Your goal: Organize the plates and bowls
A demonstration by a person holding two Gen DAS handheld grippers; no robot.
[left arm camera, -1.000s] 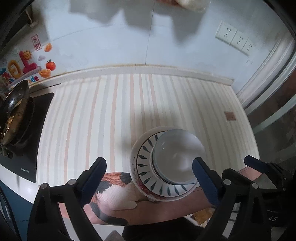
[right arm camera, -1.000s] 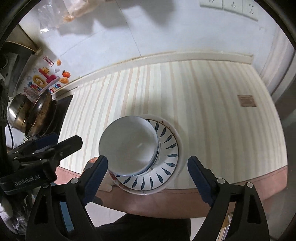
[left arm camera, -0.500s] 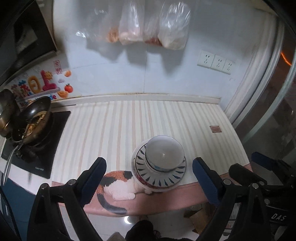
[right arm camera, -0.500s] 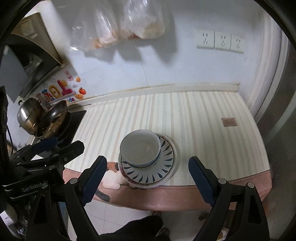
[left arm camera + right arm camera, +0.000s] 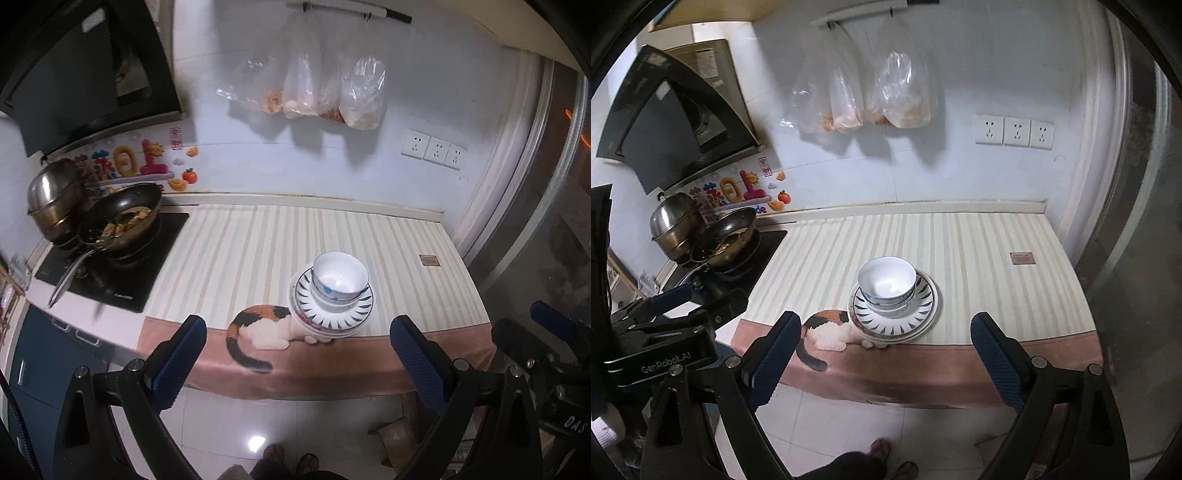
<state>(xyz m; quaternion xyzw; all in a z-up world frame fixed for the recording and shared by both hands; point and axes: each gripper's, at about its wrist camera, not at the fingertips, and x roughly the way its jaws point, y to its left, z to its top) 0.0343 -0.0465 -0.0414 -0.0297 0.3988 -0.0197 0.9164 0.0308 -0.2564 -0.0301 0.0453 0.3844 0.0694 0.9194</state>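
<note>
"GenRobot.AI" is printed on the left tongs' (image 5: 291, 358) body, seen from the right wrist view. Both the left and the right tongs (image 5: 882, 354) gape wide, holding nothing. White bowls (image 5: 887, 283) sit nested on leaf-patterned plates (image 5: 923, 301), stacked at the near edge of the striped tabletop (image 5: 979, 251), beside a printed cat (image 5: 827, 326).

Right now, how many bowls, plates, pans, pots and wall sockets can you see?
Bowls: at least 2 (stacked, so more may be hidden)
Plates: at least 2 (stacked under the bowls)
Pan: 1
Pot: 1
Sockets: 3
Total: at least 9
</note>
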